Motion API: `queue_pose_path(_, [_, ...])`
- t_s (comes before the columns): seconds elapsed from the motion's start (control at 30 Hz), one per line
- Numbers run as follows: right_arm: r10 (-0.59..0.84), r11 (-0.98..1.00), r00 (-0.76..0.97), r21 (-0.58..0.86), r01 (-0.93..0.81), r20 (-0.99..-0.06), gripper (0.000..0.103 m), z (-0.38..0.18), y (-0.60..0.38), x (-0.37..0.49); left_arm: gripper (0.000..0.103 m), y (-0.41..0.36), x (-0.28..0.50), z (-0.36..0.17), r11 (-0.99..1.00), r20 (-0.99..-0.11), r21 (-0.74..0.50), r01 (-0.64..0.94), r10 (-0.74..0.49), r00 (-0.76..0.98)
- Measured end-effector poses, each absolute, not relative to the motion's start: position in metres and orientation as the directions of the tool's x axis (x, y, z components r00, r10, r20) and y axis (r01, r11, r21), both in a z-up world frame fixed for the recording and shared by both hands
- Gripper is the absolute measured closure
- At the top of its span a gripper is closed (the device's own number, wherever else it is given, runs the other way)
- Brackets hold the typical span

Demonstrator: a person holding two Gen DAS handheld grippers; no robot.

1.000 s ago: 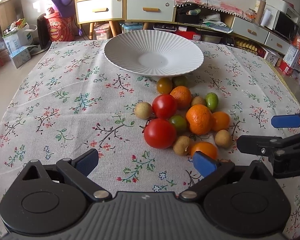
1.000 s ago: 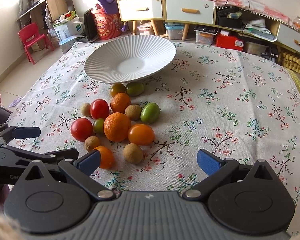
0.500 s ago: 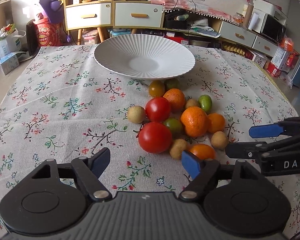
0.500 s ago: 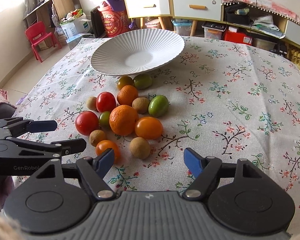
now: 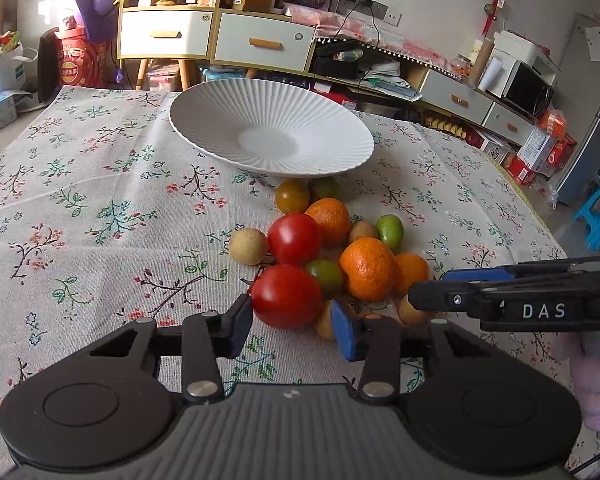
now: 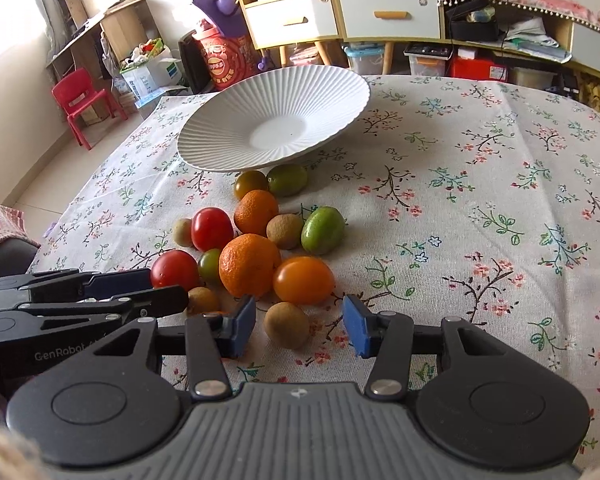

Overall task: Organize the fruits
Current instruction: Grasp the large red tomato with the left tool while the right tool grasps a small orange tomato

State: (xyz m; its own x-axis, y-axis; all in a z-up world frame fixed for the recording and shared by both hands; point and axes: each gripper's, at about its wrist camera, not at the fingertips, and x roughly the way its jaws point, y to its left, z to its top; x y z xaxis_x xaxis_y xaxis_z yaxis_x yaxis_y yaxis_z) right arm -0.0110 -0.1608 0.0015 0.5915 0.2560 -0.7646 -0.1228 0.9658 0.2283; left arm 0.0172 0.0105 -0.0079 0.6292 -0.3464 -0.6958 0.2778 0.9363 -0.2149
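A cluster of small fruits lies on the floral tablecloth in front of an empty white ribbed plate [image 5: 272, 136] [image 6: 272, 128]. My left gripper [image 5: 292, 330] is open, its pads on either side of the near red tomato [image 5: 286, 296]; I cannot tell if they touch it. My right gripper [image 6: 298, 330] is open around a brown longan [image 6: 286, 325], pads apart from it. Behind it lie an orange-yellow tomato [image 6: 304, 280], a large mandarin [image 6: 250, 265] and a green fruit [image 6: 323, 230]. Each gripper shows from the side in the other's view.
The tablecloth [image 5: 80, 208] covers the whole table, with edges to the left and right. Cabinets with drawers [image 5: 220, 40], boxes and a red child's chair [image 6: 84, 104] stand on the floor beyond the far edge.
Both grippers have moved forward and down to the fruit pile and narrowed. The left one now brackets the near red tomato, the right one the front longan.
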Motion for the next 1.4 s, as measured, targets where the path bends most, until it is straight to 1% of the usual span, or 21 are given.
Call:
queue_pose_path(0.23, [0.252,0.966,0.589,0.231,-0.112,-0.768,0.062,-0.007,-0.158,-0.003,0.066,0.014,0.022,-0.009,0.942,-0.692,-0.206,0.265,-0.331,0.642])
queue_pose_path(0.37, [0.247,0.968,0.601,0.226,-0.112,-0.760,0.063,-0.009,-0.157,-0.001,0.066,0.014,0.022,-0.010,0.944,-0.687,-0.193,0.267,-0.324,0.650])
queue_pose_path(0.53, [0.246,0.968,0.613,0.228,-0.109,-0.751,0.068,-0.010,-0.161,0.000,0.066,0.015,0.028,-0.013,0.944,-0.695,-0.205,0.260,-0.327,0.640])
queue_pose_path(0.67, [0.245,0.968,0.621,0.220,-0.119,-0.744,0.069,-0.010,-0.160,0.000,0.067,0.016,0.029,-0.018,0.944,-0.701,-0.220,0.246,-0.328,0.633])
queue_pose_path(0.83, [0.245,0.968,0.618,0.219,-0.120,-0.747,0.069,-0.009,-0.161,0.000,0.068,0.015,0.027,-0.015,0.944,-0.694,-0.210,0.253,-0.326,0.642])
queue_pose_path(1.4, [0.239,0.969,0.647,0.219,-0.113,-0.724,0.069,0.008,-0.161,-0.003,0.069,0.012,0.020,0.003,0.948,-0.644,-0.169,0.271,-0.314,0.698])
